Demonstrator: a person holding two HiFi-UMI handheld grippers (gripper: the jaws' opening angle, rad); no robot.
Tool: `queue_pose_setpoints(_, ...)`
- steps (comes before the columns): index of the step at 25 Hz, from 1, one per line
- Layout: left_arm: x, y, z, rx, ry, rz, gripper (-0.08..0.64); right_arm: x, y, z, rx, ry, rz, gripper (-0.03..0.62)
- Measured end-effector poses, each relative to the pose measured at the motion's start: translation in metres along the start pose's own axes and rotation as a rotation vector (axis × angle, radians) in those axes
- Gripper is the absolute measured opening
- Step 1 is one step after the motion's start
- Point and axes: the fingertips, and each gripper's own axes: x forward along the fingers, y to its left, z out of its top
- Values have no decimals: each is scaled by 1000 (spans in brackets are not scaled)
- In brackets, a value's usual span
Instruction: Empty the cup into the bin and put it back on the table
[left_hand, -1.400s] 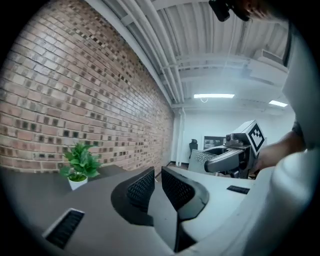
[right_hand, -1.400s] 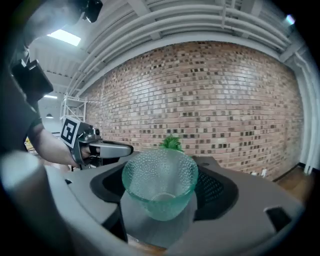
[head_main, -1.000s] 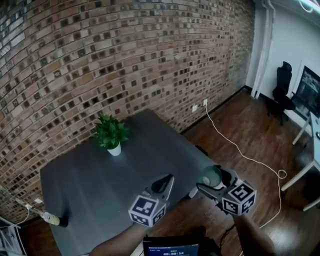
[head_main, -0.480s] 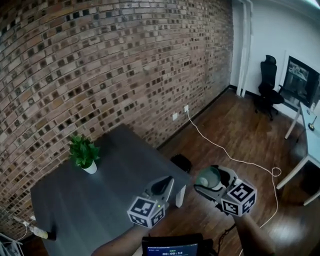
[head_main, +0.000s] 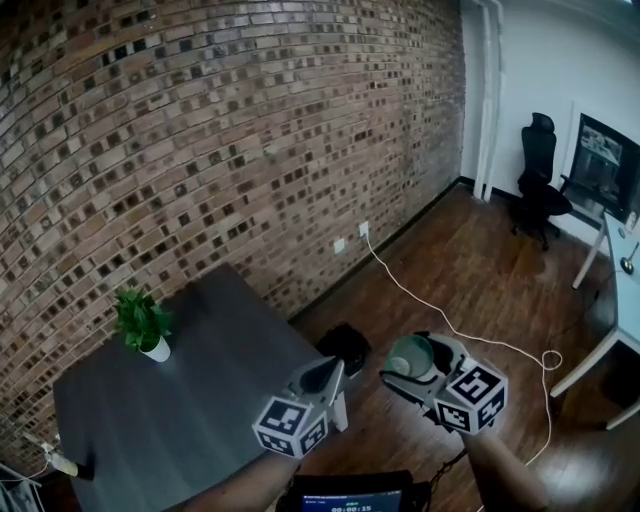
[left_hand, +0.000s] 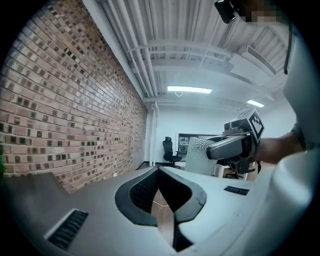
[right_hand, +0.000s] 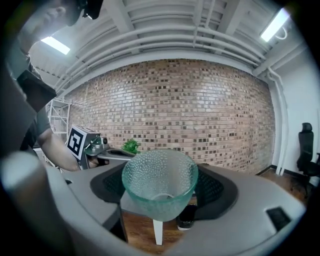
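right claw (head_main: 400, 366) and left claw (head_main: 334, 367) have swung off the counter (head_main: 180, 420) (over wood floor (head_main: 450, 270)). right grips the cup (head_main: 412, 352); left is closed, empty.

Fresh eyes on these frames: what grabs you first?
The pebbled green glass cup grabs attention first, clamped between the jaws of the right gripper just off the table's corner. Next comes the big brick wall behind the dark table, where a small potted plant stands near the wall.
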Motion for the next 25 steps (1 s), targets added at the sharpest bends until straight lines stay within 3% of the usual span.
queue_pose_setpoints(11,81,28,-8,-12,4,-28,1,42,-75,2,15,18,6,399)
queue_pose_setpoints(18,127,90,-4,-9,-14,-13,1,101,-126,6,29,44,10,399)
queue_pose_setpoints(25,155,160,8,-4,-28,57,1,167,-158,24,18,63,67,399)
